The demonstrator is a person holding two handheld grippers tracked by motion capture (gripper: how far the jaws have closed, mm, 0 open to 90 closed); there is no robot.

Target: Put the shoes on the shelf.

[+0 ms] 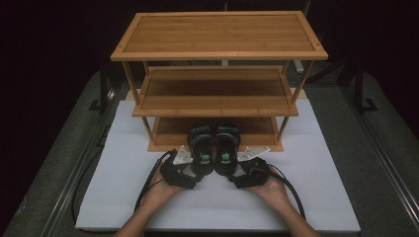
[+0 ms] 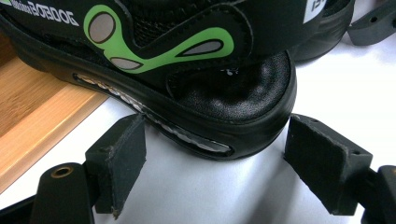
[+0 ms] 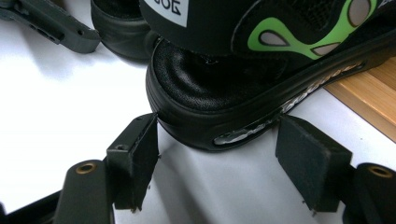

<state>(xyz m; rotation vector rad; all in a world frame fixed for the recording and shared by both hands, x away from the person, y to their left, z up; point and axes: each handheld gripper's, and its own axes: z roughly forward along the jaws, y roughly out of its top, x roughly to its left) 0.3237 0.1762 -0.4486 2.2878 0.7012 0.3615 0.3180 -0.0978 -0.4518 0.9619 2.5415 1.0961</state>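
Nearest you, at six o'clock in the high view, your forearms enter over the white sheet point(image 1: 212, 207). Your left gripper point(image 1: 190, 174) sits at about seven o'clock from the pair of shoes, your right gripper point(image 1: 238, 176) at about five o'clock, each angled inward at a heel.

Left gripper view: the jaws stand spread, one to each side of the left shoe point(image 2: 187, 70)'s heel. The pad point(image 2: 122, 154) at nine o'clock lies just against the sole edge; the pad at three o'clock stands apart from it. No pinch is evident.

Right gripper view: the jaws are likewise spread around the right shoe point(image 3: 261, 65)'s heel. The nine o'clock pad point(image 3: 135, 154) sits at the sole rim; the three o'clock pad is just clear. No pinch is evident.

Both shoes, black with green markings, rest side by side on the sheet, heels toward you, toes over the front edge of the rack point(image 1: 220, 52)'s bottom shelf, at twelve o'clock from your hands.

Beyond them the bamboo rack rises in three tiers.
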